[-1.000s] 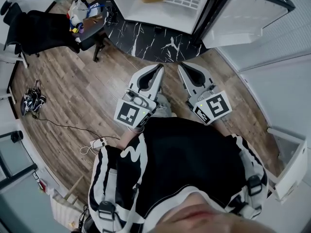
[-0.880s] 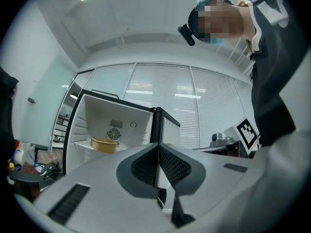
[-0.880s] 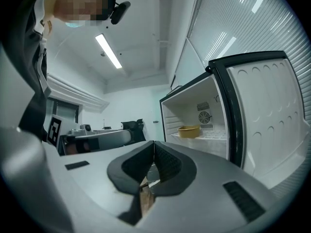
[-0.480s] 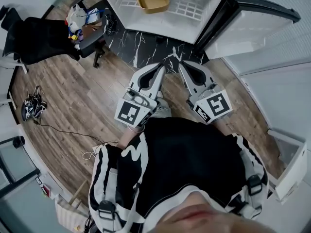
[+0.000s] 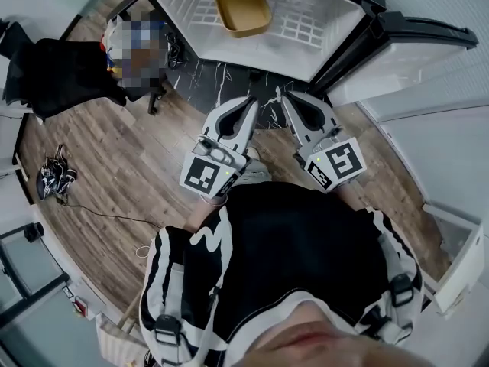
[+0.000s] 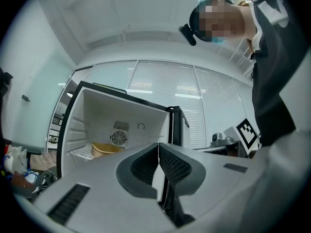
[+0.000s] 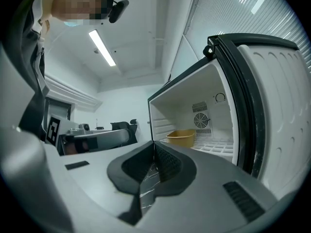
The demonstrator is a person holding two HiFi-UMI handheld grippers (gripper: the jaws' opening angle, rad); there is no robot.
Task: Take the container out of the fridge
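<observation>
Closed jaws on both claws, pads pressed together with nothing between them. The left gripper (image 5: 250, 102) and the right gripper (image 5: 284, 98) are held side by side and point at the open white fridge (image 5: 336, 10). In the left gripper view the left gripper (image 6: 158, 147) shows its ribbed pads meeting in one seam. The right gripper (image 7: 153, 144) shows the same in the right gripper view.

The shallow yellow plastic container (image 5: 243, 8) lies on the white wire shelf (image 5: 306, 23) inside the fridge, toward the shelf's rear edge and left of its middle, well apart from both claws. It shows beyond the left claw as a yellow tub (image 6: 106, 149) under the round fan grille. Past the right claw it appears again (image 7: 181, 138) on the shelf.

A second ago the container was cut by the top edge of the head view. Half a second ago it sat whole near that edge, and it now stands lower in the view, with more shelf visible round it. The fridge's open door (image 5: 397, 48), at the right, has likewise come lower. The claw tips, earlier over the brown wooden plank floor (image 5: 114, 151), now reach over the black white-veined slab (image 5: 221, 79) before the fridge. Neither claw has changed its closed state or its side-by-side set. The black office chair (image 5: 53, 63) at the left edge has slid slightly toward the view's upper corner.
</observation>
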